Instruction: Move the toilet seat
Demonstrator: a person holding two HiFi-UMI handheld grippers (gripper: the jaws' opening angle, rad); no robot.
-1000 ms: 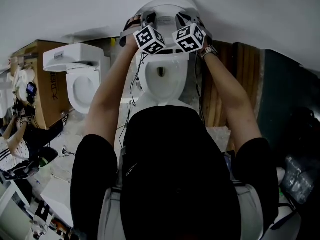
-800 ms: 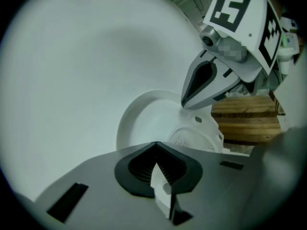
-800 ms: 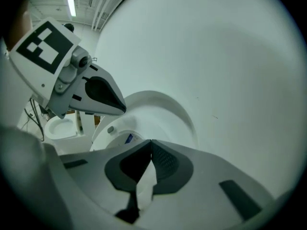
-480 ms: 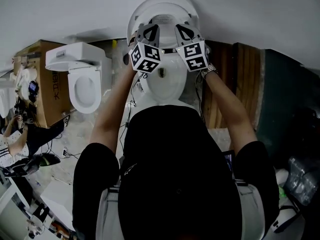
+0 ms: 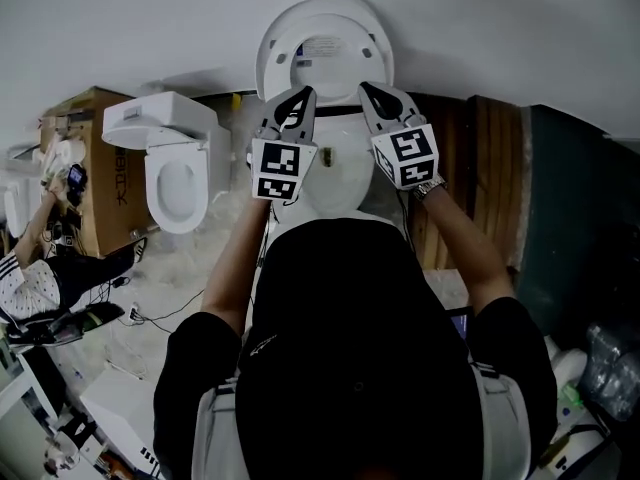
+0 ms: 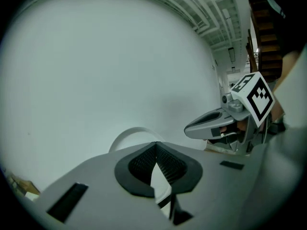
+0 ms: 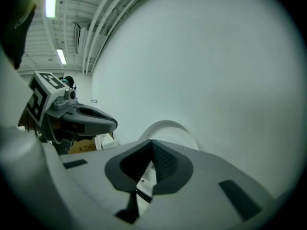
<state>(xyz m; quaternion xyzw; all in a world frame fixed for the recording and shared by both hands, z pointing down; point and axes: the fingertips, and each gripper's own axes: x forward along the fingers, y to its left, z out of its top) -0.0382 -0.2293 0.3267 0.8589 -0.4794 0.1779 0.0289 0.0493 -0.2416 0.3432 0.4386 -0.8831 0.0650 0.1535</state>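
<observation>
The white toilet seat and lid [image 5: 325,43] stand upright against the wall, above the open bowl [image 5: 335,173]. My left gripper [image 5: 303,96] and right gripper [image 5: 368,89] hover side by side just in front of the raised seat, tips pointing at it, both shut with nothing between the pads. In the left gripper view the left gripper [image 6: 155,143] shows meeting tips, the seat's curved rim [image 6: 129,132] behind them, and the right gripper [image 6: 192,127] off to the right. In the right gripper view the right gripper [image 7: 151,142] is closed before the seat [image 7: 175,131].
A second white toilet [image 5: 175,158] stands to the left beside a cardboard box [image 5: 95,158]. Brown wooden panels [image 5: 490,168] lean at the right. Cables [image 5: 170,308] run across the floor, and a person [image 5: 30,278] crouches at the far left.
The seat and lid have swung up from part-raised to upright against the wall. Both grippers have come away from it, back toward me, and rolled.
</observation>
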